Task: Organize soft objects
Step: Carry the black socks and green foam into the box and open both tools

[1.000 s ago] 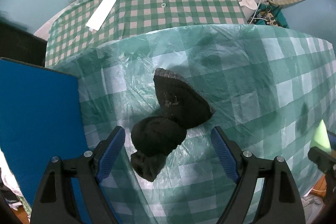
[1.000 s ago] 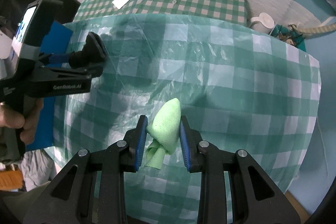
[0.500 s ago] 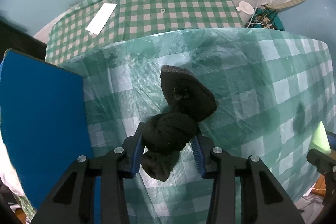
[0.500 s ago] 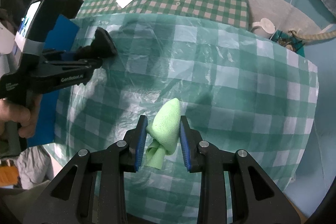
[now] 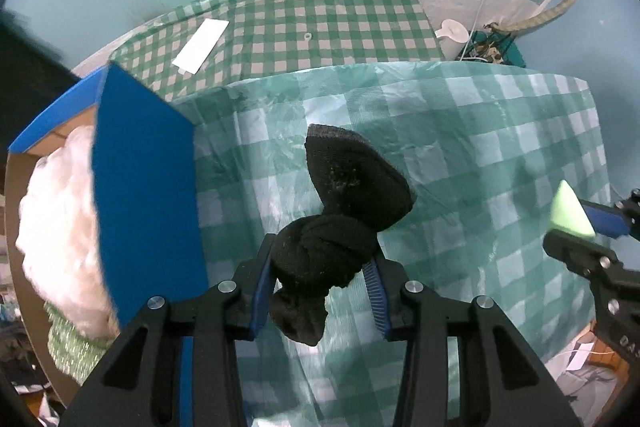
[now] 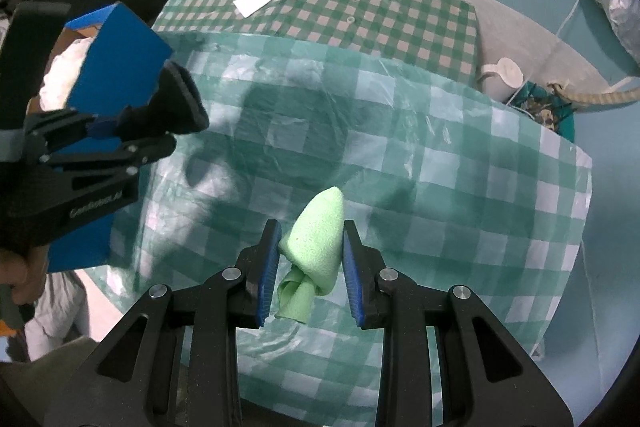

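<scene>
A knotted black sock [image 5: 340, 227] is pinched between the blue-padded fingers [image 5: 262, 279] of the left gripper [image 5: 320, 281], the knot being squeezed from both sides while the open cuff end fans out beyond the fingertips and the short tail hangs back toward the camera. The sock is seen clear of the surface [image 5: 460, 131], which is covered by a translucent plastic sheet over a green and white checked cloth. To the left of this gripper, a blue-sided cardboard box [image 5: 144, 187] is seen, with white fluffy stuffing [image 5: 60, 227] and a green patterned fabric [image 5: 70, 351] lying inside it.

A light green foam cloth rolled into a cone [image 6: 318, 247] is held by the right gripper [image 6: 308, 267], its blue fingers [image 6: 269, 267] being pressed against the roll on either side (the pointed end is directed away from the camera). This cone is likewise held above the checked surface, nearer its near edge.

In the right wrist view, the left gripper is seen at the left with the black sock in its tips, just beside the blue box. A white rectangular card [image 5: 202, 45] is lying on the far, smaller-checked cloth [image 5: 320, 23].
</scene>
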